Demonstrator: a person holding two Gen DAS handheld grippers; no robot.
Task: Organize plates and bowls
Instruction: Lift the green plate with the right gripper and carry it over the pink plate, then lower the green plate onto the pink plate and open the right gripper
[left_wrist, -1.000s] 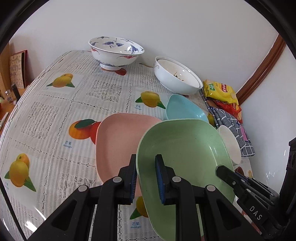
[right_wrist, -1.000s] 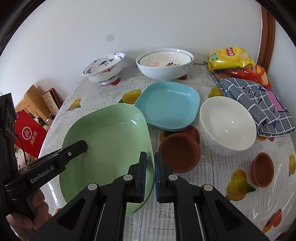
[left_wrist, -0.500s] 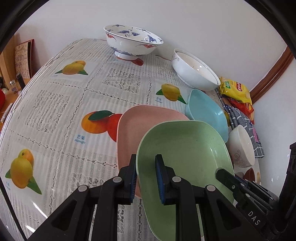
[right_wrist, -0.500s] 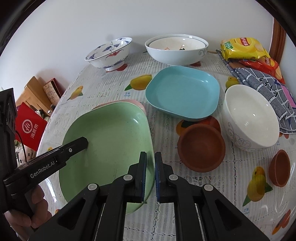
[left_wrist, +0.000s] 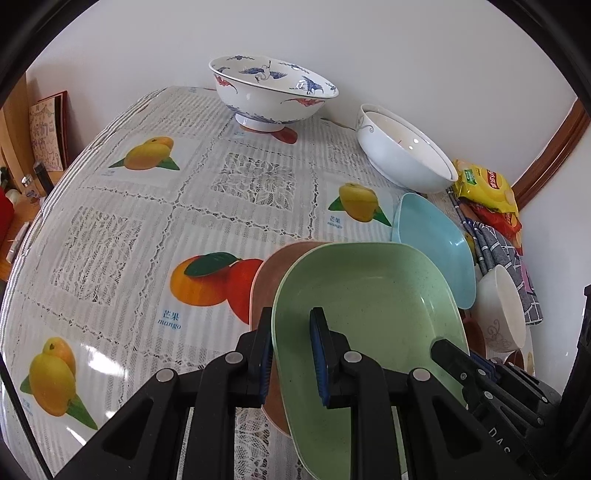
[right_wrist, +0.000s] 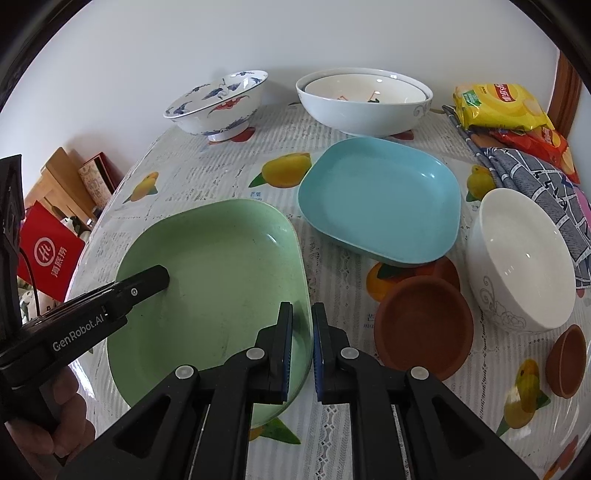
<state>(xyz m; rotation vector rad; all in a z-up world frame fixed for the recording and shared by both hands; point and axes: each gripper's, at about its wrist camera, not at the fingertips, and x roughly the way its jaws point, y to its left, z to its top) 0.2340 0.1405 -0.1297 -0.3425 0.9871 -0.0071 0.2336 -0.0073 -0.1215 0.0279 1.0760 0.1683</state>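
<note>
Both grippers hold the green plate (left_wrist: 369, 306), which also shows in the right wrist view (right_wrist: 214, 273). My left gripper (left_wrist: 291, 354) is shut on its left rim. My right gripper (right_wrist: 300, 347) is shut on its right rim. The green plate sits over the pink plate (left_wrist: 266, 280), which is almost fully hidden under it. A blue plate (right_wrist: 380, 199) lies just to the right; it also shows in the left wrist view (left_wrist: 432, 240).
A blue-and-red patterned bowl (right_wrist: 218, 103) and stacked white bowls (right_wrist: 364, 99) stand at the back. A white bowl (right_wrist: 521, 258), a brown dish (right_wrist: 423, 325) and a small brown cup (right_wrist: 565, 356) sit on the right, with snack bags (right_wrist: 498, 107) and a checked cloth (right_wrist: 535, 184).
The green plate has moved left and down over the pink plate, which is now nearly covered. Both grippers stay shut on its rims.
</note>
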